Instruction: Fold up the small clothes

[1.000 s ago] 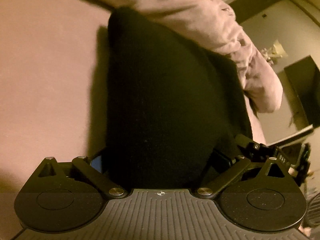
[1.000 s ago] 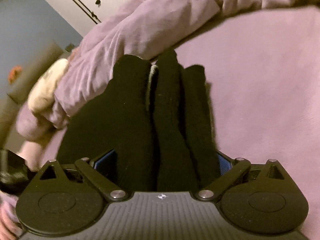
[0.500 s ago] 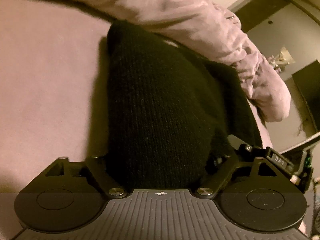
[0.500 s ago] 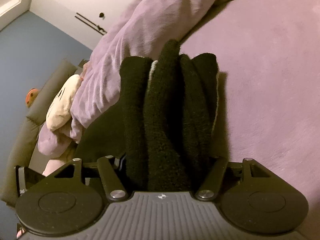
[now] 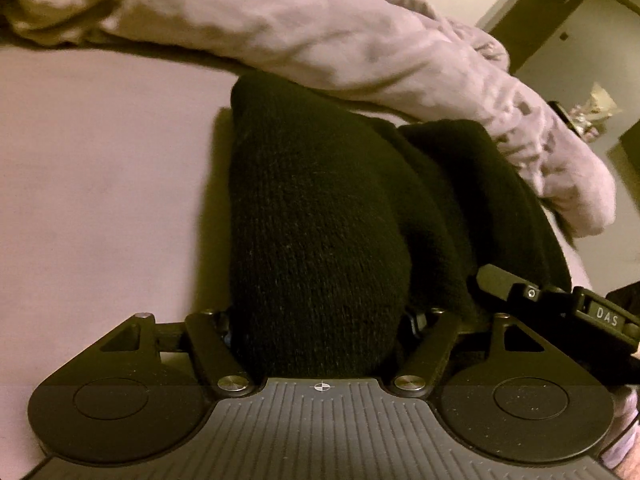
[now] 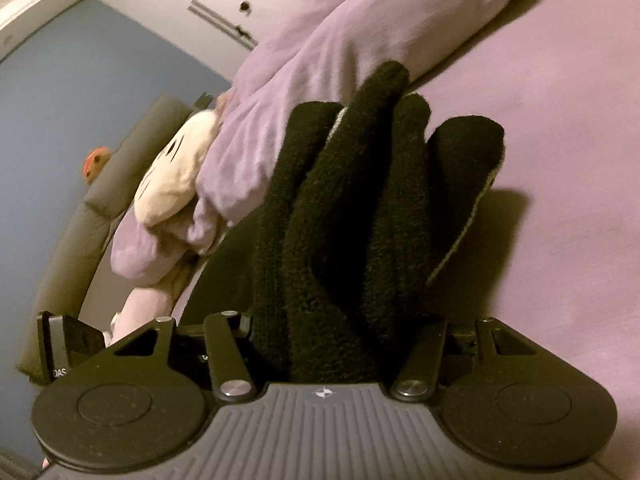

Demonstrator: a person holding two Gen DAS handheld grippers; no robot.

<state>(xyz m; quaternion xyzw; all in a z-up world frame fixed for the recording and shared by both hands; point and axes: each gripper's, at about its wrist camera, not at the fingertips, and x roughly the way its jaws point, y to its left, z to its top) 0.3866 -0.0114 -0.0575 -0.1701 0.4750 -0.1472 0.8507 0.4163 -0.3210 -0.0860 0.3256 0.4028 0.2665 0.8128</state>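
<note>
I have both tongs, the left gripper [image 5: 320, 320] and the right gripper [image 6: 332, 320], just closed onto opposite ends of the black knit garment [image 5: 320, 220], bunched on the purple bed [image 6: 560, 160], to lift it for folding.

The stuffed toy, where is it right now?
In the right wrist view the cream stuffed toy lies at left, tucked under the edge of the purple blanket, against the grey cushion.

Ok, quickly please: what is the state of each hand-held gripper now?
Left hand-held gripper: closed on the black knit garment, jaws just closing.
Right hand-held gripper: closed on the same garment's bunched folds, jaws just closing.
</note>
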